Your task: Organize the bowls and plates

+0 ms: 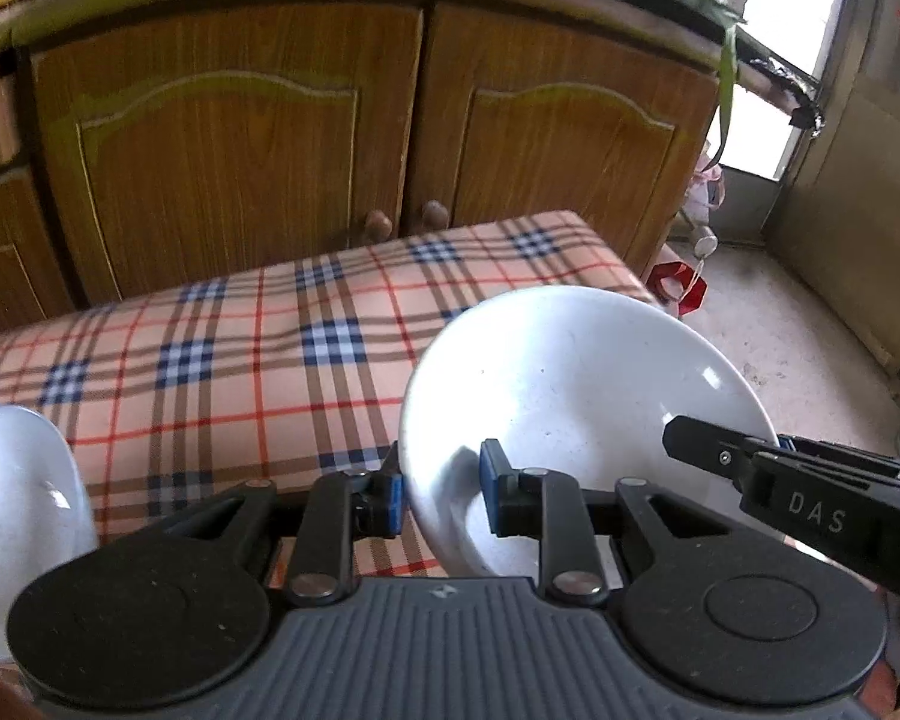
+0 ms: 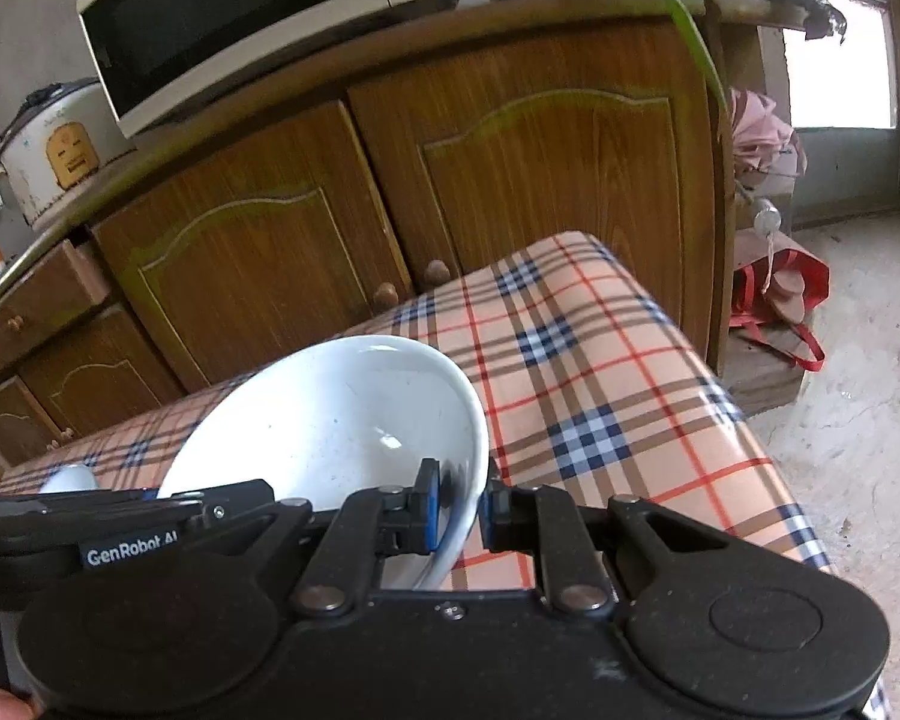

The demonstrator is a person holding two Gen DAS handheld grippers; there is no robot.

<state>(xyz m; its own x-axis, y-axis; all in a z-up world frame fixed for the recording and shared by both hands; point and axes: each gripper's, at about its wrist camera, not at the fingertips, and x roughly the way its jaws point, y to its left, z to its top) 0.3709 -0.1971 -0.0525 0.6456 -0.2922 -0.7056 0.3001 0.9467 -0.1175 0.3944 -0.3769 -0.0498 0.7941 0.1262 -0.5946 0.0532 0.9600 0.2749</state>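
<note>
A white bowl (image 1: 570, 372) is held between both grippers over the plaid tablecloth (image 1: 240, 348). My left gripper (image 1: 441, 489) is shut on its near left rim, one blue pad inside and one outside. My right gripper (image 2: 459, 513) is shut on the right rim of the same bowl (image 2: 330, 420). In the left wrist view the right gripper (image 1: 690, 441) reaches onto the bowl's right edge. A second white dish (image 1: 18, 516) sits at the far left of the table, and shows small as a dish (image 2: 69, 477) in the right wrist view.
A wooden cabinet (image 1: 240, 138) with two knobbed doors stands right behind the table. On its top are a microwave (image 2: 240, 18) and a rice cooker (image 2: 60, 150). A red bag (image 2: 780, 294) lies on the concrete floor to the right of the table.
</note>
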